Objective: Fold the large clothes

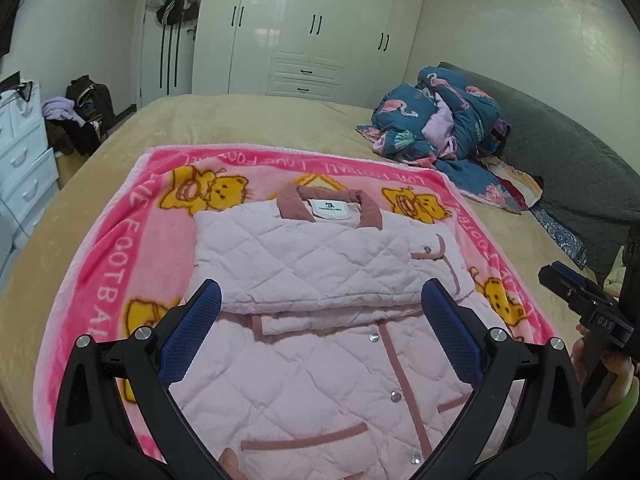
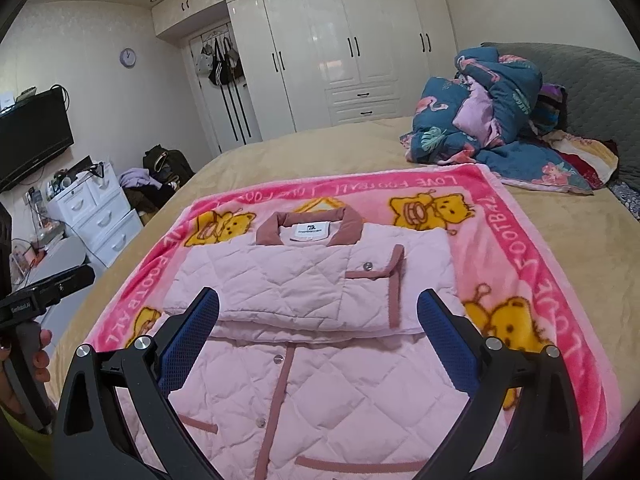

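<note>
A pale pink quilted jacket [image 1: 320, 264] with a dusty-rose collar and trim lies front up on a pink cartoon blanket [image 1: 108, 264] on the bed. Its sleeves are folded across the chest. It also shows in the right wrist view [image 2: 288, 280], on the same blanket [image 2: 532, 248]. My left gripper [image 1: 322, 300] is open and empty, above the jacket's lower half. My right gripper [image 2: 318, 306] is open and empty, also above the jacket's lower half. The right gripper also shows at the right edge of the left wrist view [image 1: 556, 276].
A heap of blue flamingo bedding [image 1: 436, 120] lies at the far right of the tan bed [image 1: 248, 120]. A grey headboard [image 1: 568, 152] stands to the right. White drawers [image 2: 100, 216], a TV [image 2: 32, 136] and a white wardrobe [image 2: 340, 52] line the walls.
</note>
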{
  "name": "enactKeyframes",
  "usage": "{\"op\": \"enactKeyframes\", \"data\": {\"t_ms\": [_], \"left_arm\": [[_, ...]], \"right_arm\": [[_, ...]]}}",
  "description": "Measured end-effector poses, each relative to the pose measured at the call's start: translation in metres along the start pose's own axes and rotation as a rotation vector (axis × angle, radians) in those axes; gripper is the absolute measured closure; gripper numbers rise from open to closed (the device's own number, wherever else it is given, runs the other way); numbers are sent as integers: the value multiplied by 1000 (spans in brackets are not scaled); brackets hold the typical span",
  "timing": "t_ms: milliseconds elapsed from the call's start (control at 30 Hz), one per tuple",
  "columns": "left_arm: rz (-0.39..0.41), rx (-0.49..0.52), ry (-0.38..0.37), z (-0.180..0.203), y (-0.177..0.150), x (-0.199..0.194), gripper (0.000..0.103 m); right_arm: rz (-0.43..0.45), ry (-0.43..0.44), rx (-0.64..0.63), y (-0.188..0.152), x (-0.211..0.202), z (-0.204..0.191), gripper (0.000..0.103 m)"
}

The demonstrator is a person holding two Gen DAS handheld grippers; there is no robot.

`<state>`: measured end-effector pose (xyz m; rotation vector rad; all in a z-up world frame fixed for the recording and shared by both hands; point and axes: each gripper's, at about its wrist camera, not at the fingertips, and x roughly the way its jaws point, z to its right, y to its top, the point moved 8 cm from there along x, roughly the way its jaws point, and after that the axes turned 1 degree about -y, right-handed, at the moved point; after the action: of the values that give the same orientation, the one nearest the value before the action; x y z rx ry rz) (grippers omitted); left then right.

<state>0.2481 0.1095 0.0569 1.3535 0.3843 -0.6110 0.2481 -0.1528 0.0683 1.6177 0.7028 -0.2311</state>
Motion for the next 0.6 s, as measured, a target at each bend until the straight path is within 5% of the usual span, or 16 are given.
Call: {"op": "enactKeyframes", "data": {"t_ms": [600], "left_arm": [[-29, 23, 41, 18, -40, -25, 9]], "right_arm": [[34, 9, 28, -17, -43, 15, 4]]}}
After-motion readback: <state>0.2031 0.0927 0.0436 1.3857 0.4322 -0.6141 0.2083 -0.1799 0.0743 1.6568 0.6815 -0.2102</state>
